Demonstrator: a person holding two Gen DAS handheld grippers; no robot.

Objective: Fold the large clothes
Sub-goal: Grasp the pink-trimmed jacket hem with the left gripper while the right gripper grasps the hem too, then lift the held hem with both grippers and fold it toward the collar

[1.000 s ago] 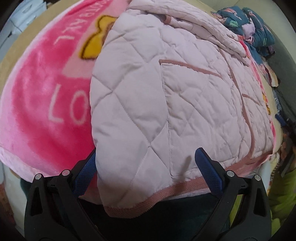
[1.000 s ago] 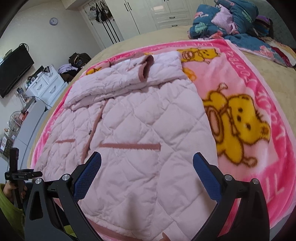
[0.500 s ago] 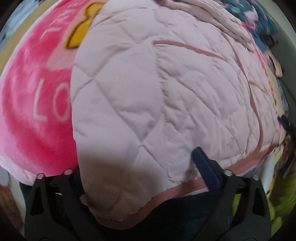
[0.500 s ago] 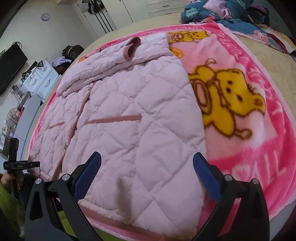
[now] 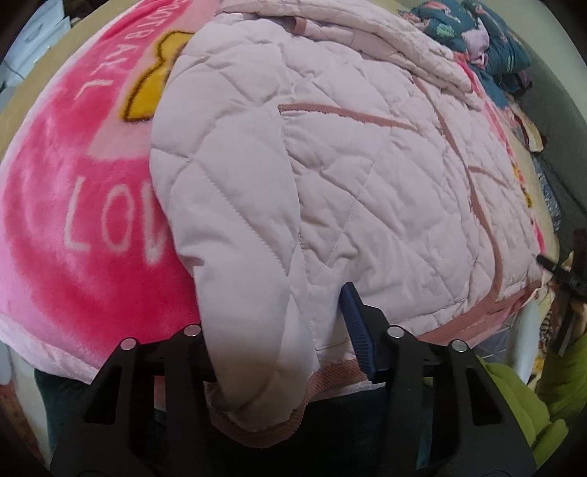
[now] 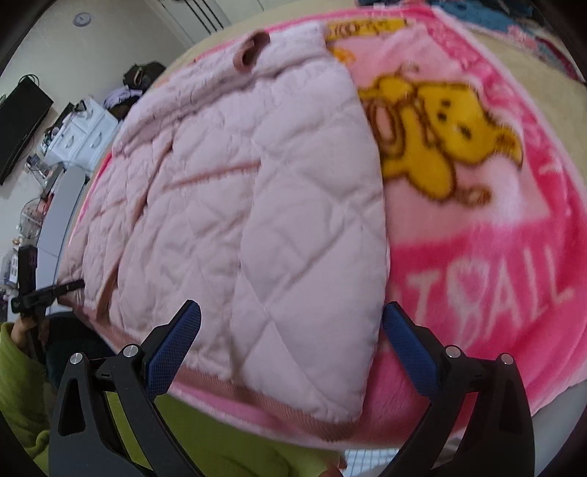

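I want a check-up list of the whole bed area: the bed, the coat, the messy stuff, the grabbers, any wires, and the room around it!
Surface: pink bear blanket spread over the bed.
Job's things: pink quilted jacket lying flat on the blanket, a sleeve folded across its top, hem at the near edge.
Clutter: heap of blue patterned bedding at the far end.
Grippers: left gripper has just been closing, a hem corner of the jacket bunched between its jaws; right gripper open over the other hem corner, gripping nothing.
Cables: nothing seen.
Surroundings: white drawers, black TV, wall clock.
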